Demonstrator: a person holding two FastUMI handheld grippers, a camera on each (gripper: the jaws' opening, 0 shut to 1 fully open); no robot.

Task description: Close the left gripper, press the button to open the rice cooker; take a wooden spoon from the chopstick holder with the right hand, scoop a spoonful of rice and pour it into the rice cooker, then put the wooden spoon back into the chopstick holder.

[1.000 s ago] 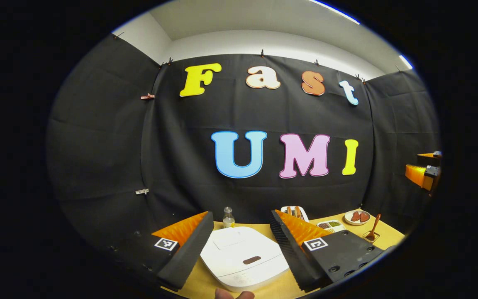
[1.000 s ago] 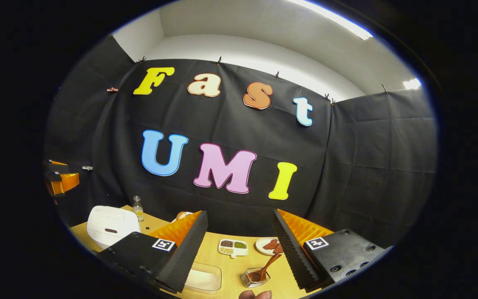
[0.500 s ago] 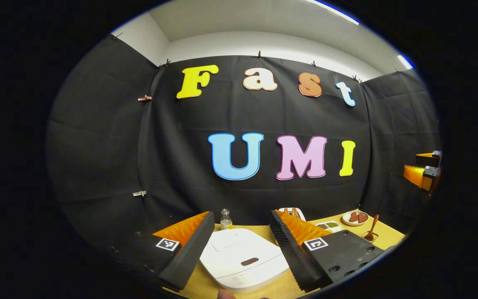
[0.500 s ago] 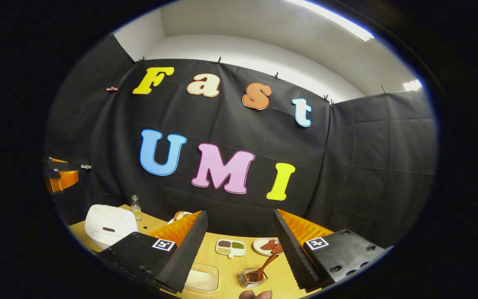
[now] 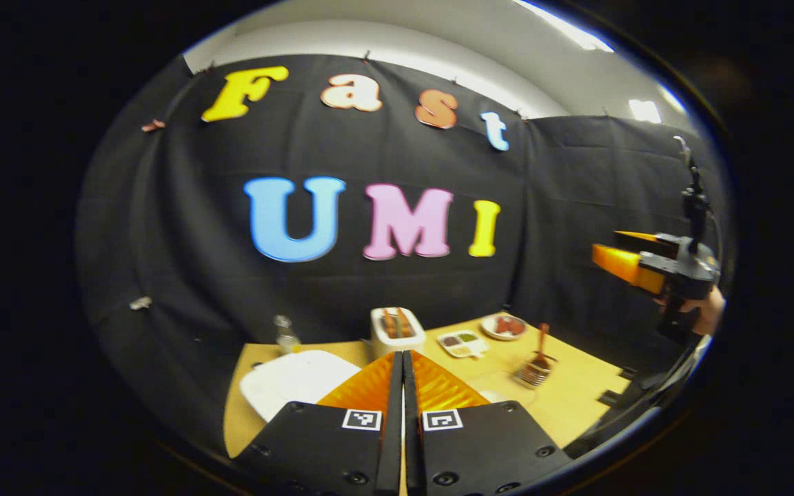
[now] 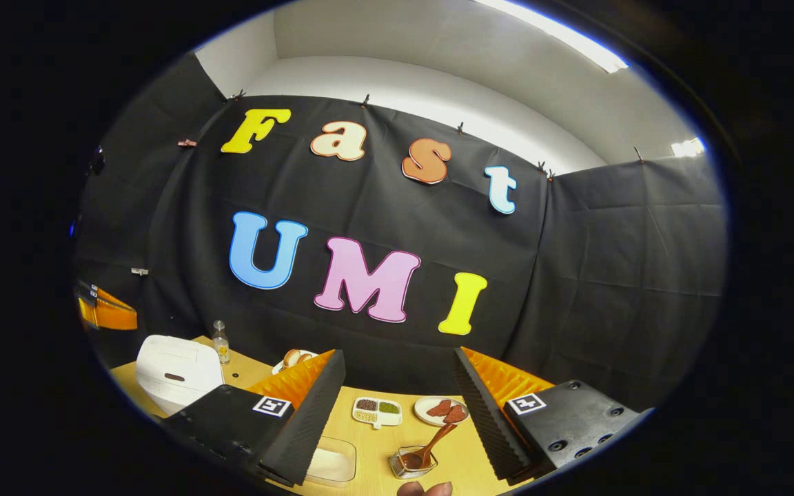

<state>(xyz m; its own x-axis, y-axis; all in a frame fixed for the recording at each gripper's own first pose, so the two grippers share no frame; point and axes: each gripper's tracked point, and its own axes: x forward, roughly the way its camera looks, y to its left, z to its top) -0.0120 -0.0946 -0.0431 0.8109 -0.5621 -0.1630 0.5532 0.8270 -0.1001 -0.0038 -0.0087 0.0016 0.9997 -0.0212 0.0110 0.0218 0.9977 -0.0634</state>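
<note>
Worktop (image 5: 579,393) carries the closed rice cooker (image 5: 293,379) at its left end; the button (image 6: 174,377) on the lid is unpressed. Left hand-held gripper (image 5: 402,365), fingers pressed together on nothing, sits right of the cooker, so a press could miss. Right hand-held gripper (image 6: 400,386) gapes empty above the wooden spoon (image 6: 430,446) leaning in its holder (image 6: 405,464); a careless grab may tip the holder.

A yellow wooden bench (image 6: 376,448) carries a closed white rice cooker (image 6: 176,372) at its left end, with a small clear bottle (image 6: 218,341) just behind it. Farther right sit a plate of bread (image 6: 293,357), a divided white dish of beans (image 6: 376,410) and a round plate of reddish slices (image 6: 442,410). Nearer (at the front edge) stand a clear plastic rice box (image 6: 331,465) and a wire chopstick holder (image 6: 407,463) with a wooden spoon (image 6: 436,441) leaning in it.
</note>
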